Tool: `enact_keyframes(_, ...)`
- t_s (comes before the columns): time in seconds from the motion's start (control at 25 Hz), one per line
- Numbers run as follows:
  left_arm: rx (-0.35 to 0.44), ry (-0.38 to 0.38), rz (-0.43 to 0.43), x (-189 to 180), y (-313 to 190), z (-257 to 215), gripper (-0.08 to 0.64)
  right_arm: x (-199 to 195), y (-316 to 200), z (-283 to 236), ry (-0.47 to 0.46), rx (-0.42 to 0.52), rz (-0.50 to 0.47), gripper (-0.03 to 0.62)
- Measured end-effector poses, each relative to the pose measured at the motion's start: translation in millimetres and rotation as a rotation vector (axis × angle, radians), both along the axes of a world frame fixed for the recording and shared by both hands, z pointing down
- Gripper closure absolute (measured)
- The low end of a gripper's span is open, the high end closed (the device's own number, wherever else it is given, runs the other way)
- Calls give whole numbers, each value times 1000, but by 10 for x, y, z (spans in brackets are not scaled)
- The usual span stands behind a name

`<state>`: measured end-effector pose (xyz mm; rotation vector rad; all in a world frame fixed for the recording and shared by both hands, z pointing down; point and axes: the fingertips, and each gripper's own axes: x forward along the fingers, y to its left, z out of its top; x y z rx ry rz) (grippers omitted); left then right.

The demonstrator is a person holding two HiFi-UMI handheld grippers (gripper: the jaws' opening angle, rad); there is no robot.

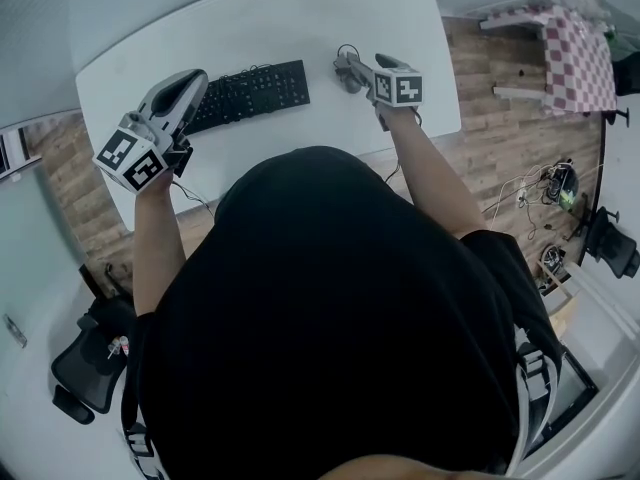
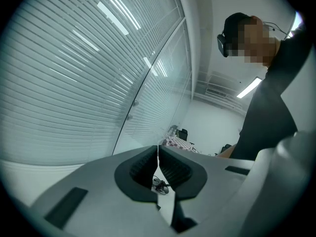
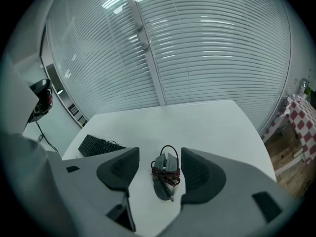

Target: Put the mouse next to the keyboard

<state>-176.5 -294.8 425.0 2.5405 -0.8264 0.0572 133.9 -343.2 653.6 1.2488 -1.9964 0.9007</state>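
A dark mouse point(image 3: 165, 174), its red-and-black cable wound round it, lies on the white table point(image 3: 207, 122). My right gripper point(image 3: 160, 157) stands open astride it: the right pad is close to its side and a gap shows at the left pad. In the head view the right gripper point(image 1: 348, 68) reaches over the mouse point(image 1: 352, 80), to the right of the black keyboard point(image 1: 250, 93). The keyboard point(image 3: 98, 146) lies left of the mouse. My left gripper point(image 1: 188, 83) is raised at the keyboard's left end, and its pads meet with nothing between them point(image 2: 158, 152).
The table point(image 1: 300, 18) ends in a rounded far edge against a glass wall with blinds point(image 3: 207, 48). A small table with a checked cloth point(image 1: 580, 53) stands to the right. Office chairs point(image 1: 85, 368) and floor cables point(image 1: 555, 183) surround the person.
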Motion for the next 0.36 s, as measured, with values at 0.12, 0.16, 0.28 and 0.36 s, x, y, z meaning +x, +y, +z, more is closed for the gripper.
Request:
enact_keyframes(0.12, 8, 1, 0, -4, 62, -16, 535, 3, 13, -116, -16, 27, 5, 318)
enact_keyframes(0.16, 8, -1, 1, -4, 82, -16, 535, 7, 19, -150, -20, 34, 8, 333)
enact_keyframes(0.28, 7, -7, 3, -27, 141, -15, 535, -6, 52, -248, -31, 51, 13, 359)
enact_keyframes(0.36, 4, -11, 3, -52, 176, -8, 535, -23, 74, -309, -37, 64, 13, 380)
